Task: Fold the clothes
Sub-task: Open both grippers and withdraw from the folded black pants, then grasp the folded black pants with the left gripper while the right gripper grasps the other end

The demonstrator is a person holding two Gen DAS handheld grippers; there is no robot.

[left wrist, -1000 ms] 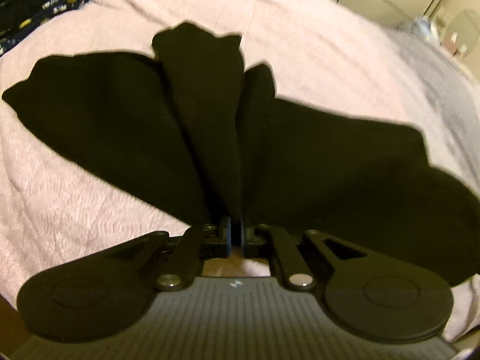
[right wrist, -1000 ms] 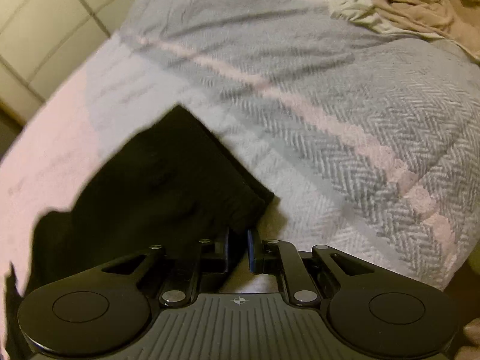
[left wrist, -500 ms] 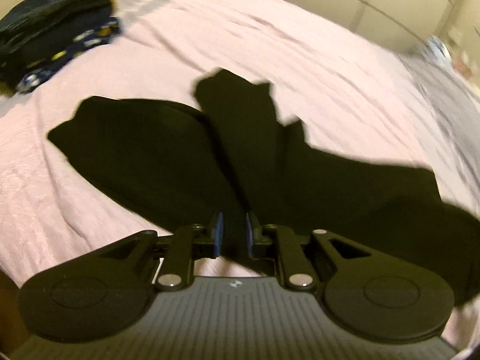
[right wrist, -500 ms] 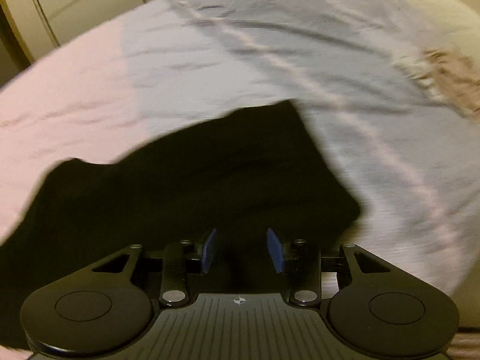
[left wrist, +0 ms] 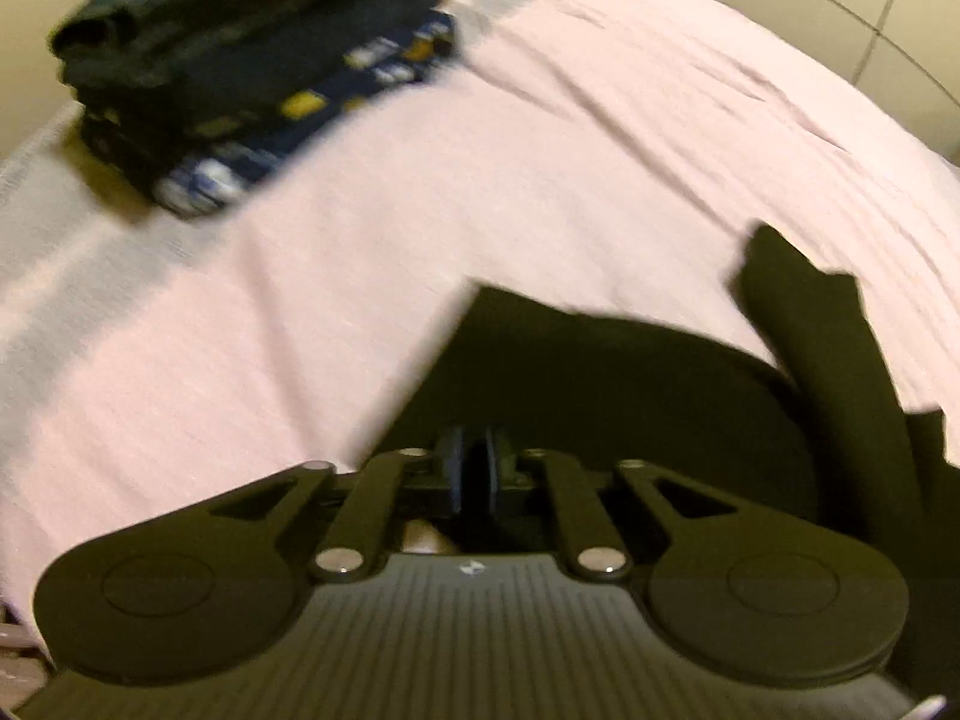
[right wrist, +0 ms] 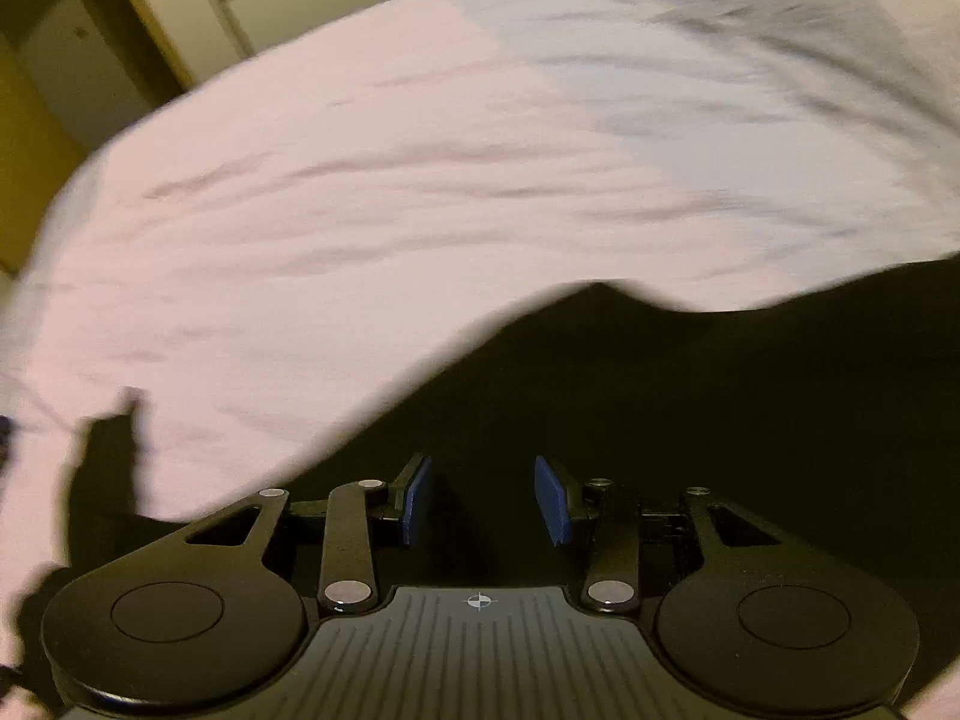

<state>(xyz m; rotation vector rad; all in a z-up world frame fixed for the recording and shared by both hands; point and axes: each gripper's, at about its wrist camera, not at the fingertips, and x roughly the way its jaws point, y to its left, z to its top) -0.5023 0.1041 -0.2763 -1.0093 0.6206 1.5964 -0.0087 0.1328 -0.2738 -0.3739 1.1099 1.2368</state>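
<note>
As the left gripper (left wrist: 474, 471) re-closes on the black garment (left wrist: 600, 372) | right gripper (right wrist: 485, 501) jaws now wide, released | bed (right wrist: 360, 180) | regrasp for next fold likely.

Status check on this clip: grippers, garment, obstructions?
Left gripper nearly closed over black garment; grip unclear. Right gripper open above it. Folded stack far off, nothing blocking.

The right gripper (right wrist: 485, 498) has spread wide over the black garment (right wrist: 720, 420); the left gripper (left wrist: 474, 477) reclosed on it.
</note>
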